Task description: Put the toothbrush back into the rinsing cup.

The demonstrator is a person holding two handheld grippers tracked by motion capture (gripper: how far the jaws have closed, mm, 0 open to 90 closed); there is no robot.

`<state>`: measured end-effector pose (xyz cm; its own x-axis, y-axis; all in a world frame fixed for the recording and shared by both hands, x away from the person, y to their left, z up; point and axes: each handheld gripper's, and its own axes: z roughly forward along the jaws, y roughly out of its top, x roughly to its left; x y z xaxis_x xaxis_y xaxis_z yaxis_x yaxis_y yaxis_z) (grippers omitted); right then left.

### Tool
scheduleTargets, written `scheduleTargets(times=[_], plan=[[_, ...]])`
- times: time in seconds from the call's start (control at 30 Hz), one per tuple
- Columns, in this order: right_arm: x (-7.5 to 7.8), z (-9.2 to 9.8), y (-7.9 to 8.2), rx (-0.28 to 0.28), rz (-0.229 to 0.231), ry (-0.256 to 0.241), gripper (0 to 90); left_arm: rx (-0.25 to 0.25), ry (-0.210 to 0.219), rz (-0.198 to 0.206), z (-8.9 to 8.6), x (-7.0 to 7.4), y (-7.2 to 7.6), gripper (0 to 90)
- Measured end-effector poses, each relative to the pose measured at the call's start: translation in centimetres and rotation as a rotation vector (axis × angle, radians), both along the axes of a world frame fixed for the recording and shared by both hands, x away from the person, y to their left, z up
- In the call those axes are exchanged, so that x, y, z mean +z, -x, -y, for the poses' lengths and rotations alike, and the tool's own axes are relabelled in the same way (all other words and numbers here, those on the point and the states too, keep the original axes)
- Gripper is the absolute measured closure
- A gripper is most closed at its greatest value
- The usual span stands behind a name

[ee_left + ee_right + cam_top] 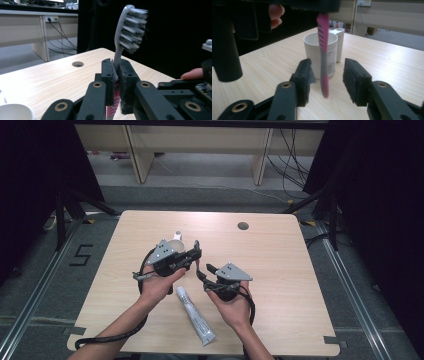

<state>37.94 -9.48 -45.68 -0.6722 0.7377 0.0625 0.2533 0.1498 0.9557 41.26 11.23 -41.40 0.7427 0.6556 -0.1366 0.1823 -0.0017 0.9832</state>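
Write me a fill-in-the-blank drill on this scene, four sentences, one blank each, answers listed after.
1. The left claw is shut on a grey-and-pink plastic ____ with white bristles.
2. The right claw is ____, its jaws either side of the hanging pink handle.
3. The white plastic cup with a side handle stands ____ on the light wooden table.
4. The white tube lies flat between the person's two ____.

Missing words: toothbrush; open; upright; forearms

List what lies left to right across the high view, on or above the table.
Left tool → tube lying on the table → right tool.
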Motion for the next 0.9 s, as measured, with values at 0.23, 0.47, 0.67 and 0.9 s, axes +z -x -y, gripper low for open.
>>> scheduleTargets(times=[0.23,0.47,0.67,0.9], plan=[[0.1,1.9,-0.1,-0.032,0.011,0.009,51.6,0.03,0.014,0.023,-1.0,0.6,-0.4,83.2],[0.1,4.0,-0.5,-0.082,0.006,0.025,50.1,0.054,0.029,0.036,-1.8,1.2,-0.8,83.2],[-0.4,5.3,-0.8,-0.118,-0.006,0.031,49.8,0.074,0.041,0.041,-2.5,1.6,-1.2,83.2],[-1.3,7.2,-1.0,-0.165,-0.002,0.067,49.3,0.099,0.05,0.059,-3.3,2.5,-1.9,83.2]])
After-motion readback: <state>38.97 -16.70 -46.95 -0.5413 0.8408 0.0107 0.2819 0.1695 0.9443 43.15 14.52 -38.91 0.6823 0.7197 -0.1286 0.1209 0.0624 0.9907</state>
